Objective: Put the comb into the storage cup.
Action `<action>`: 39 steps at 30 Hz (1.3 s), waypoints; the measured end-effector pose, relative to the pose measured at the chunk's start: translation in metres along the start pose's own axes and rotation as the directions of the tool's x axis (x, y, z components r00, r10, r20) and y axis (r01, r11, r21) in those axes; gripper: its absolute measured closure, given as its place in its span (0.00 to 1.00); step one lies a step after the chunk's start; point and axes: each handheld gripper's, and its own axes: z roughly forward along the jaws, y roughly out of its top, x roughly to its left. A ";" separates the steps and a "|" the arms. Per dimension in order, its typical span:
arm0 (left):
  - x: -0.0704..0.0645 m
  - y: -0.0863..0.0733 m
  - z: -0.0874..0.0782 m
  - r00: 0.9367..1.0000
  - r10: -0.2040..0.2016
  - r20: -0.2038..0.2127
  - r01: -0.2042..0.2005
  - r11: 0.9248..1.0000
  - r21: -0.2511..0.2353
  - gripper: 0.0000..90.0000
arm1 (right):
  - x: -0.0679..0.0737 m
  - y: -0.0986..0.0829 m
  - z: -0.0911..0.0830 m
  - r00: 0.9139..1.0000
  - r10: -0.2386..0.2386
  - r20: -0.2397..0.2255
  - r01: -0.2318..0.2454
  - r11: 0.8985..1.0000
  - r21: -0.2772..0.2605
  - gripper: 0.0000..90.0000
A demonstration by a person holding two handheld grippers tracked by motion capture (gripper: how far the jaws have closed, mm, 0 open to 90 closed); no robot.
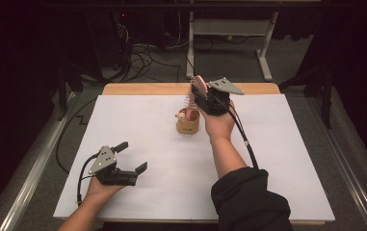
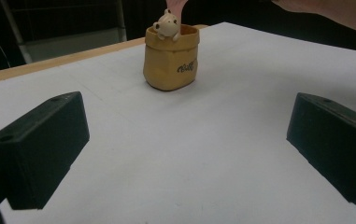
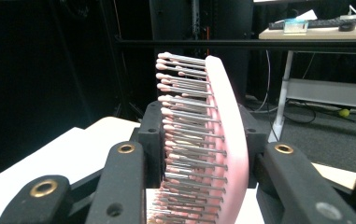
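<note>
A: What are the right tongs doing?

B: I'm holding them up over the far middle of the tabletop, clenched on a pink hairbrush. In the right gripper view the jaws are pressing the brush from both sides, with its pale-tipped bristles pointing to that view's left.

A: Where is the brush sitting against the rest?

B: It's hanging in the air, just above and behind a small tan pot. From the high view its lower end is reaching down toward the pot's mouth; I can't tell whether it's touching the rim.

A: And the pot itself?

B: It's standing upright on the white sheet, past the middle. A little cream animal figure is peeking over its rim, and there is dark lettering on its side in the left gripper view.

A: The left tongs?

B: I'm resting them low near the front left corner, released, jaws spread wide and gripping nothing. They're pointing toward the pot, well apart from it.
</note>
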 end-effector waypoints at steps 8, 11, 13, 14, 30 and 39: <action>0.002 0.000 -0.002 1.000 -0.001 -0.005 0.001 1.000 -0.007 0.00 | -0.001 0.000 0.000 1.000 -0.005 -0.001 0.005 1.000 0.006 0.71; 0.001 0.001 -0.002 1.000 0.001 -0.005 -0.001 1.000 -0.010 0.00 | -0.001 0.000 0.000 1.000 -0.007 -0.001 0.007 1.000 0.008 0.71; 0.002 0.001 -0.003 1.000 0.000 -0.004 0.000 1.000 -0.009 0.00 | -0.002 0.001 0.000 1.000 -0.011 0.000 0.011 1.000 0.011 0.71; 0.002 0.001 -0.002 1.000 -0.001 -0.005 0.001 1.000 -0.010 0.00 | -0.002 0.001 -0.001 1.000 -0.010 -0.001 0.010 1.000 0.011 0.70; 0.002 0.000 -0.003 1.000 0.000 -0.007 0.000 1.000 -0.005 0.00 | -0.005 0.001 -0.001 1.000 0.001 -0.002 -0.001 1.000 0.014 0.65; 0.002 0.000 -0.003 1.000 -0.004 -0.007 0.004 1.000 -0.004 0.00 | -0.008 0.000 -0.002 1.000 0.000 -0.005 0.000 1.000 0.027 0.62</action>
